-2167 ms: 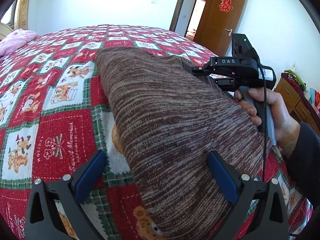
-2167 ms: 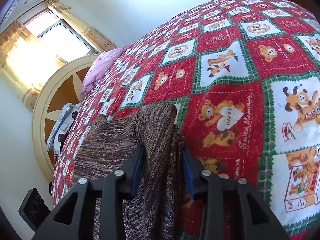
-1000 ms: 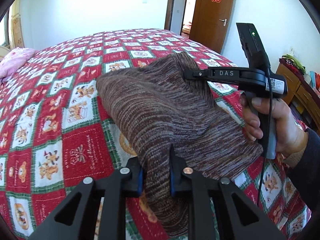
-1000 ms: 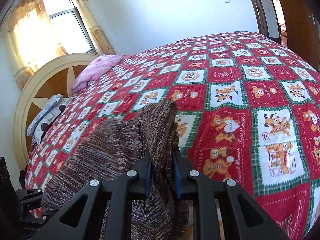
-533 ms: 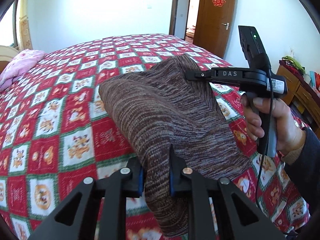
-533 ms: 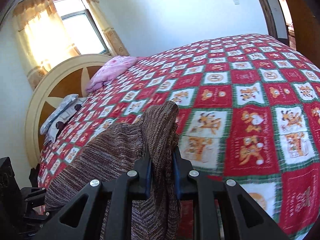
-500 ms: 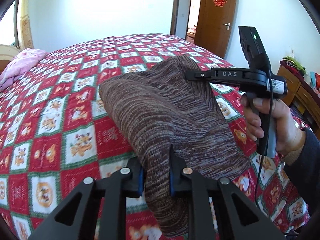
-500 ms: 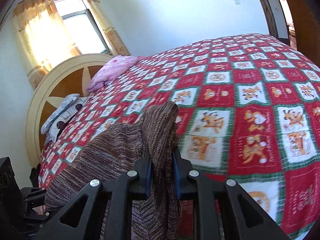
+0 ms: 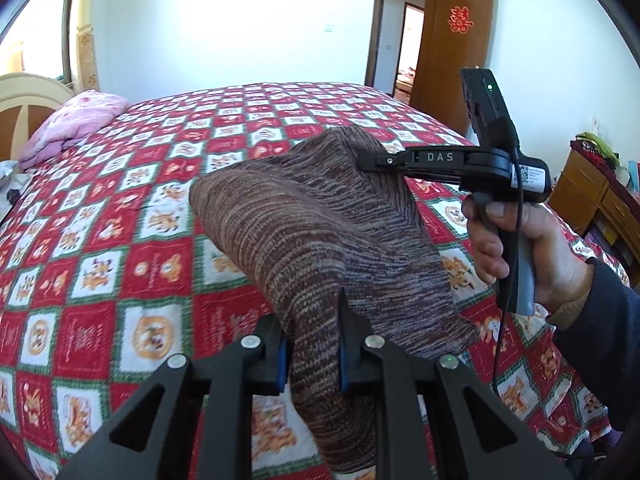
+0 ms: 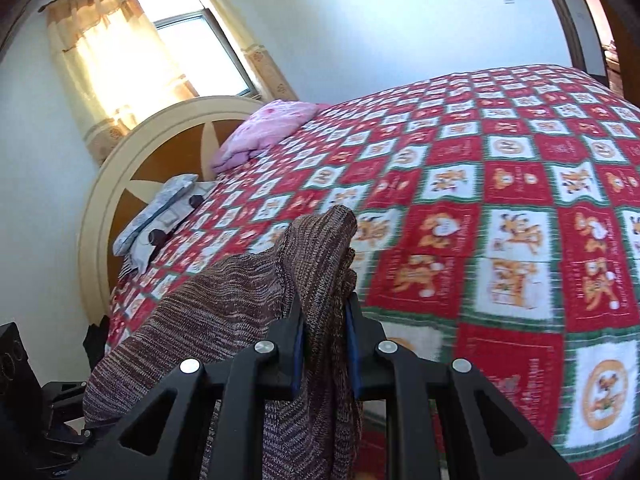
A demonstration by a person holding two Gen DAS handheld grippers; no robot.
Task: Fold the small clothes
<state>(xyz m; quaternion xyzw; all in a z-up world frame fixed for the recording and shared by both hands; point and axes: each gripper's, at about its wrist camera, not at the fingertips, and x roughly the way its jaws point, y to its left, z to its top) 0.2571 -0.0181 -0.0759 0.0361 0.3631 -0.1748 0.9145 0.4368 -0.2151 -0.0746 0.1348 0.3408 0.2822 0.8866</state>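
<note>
Pinching marled brown knit garment [image 9: 320, 232]: left tongs [image 9: 311, 354], right tongs [image 10: 325, 344]; draped above quilted patchwork bedspread [image 9: 120, 240]

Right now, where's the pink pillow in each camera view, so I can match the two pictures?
Left wrist view: the pink pillow sits at the far left edge, at the head of the bed.
Right wrist view: the pink pillow lies upper centre-left, beside the round headboard.
Shared landmark: the brown knit garment, clamped in both claws.

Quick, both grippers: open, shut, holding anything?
Left gripper: shut on the brown knit garment.
Right gripper: shut on the same garment.
</note>
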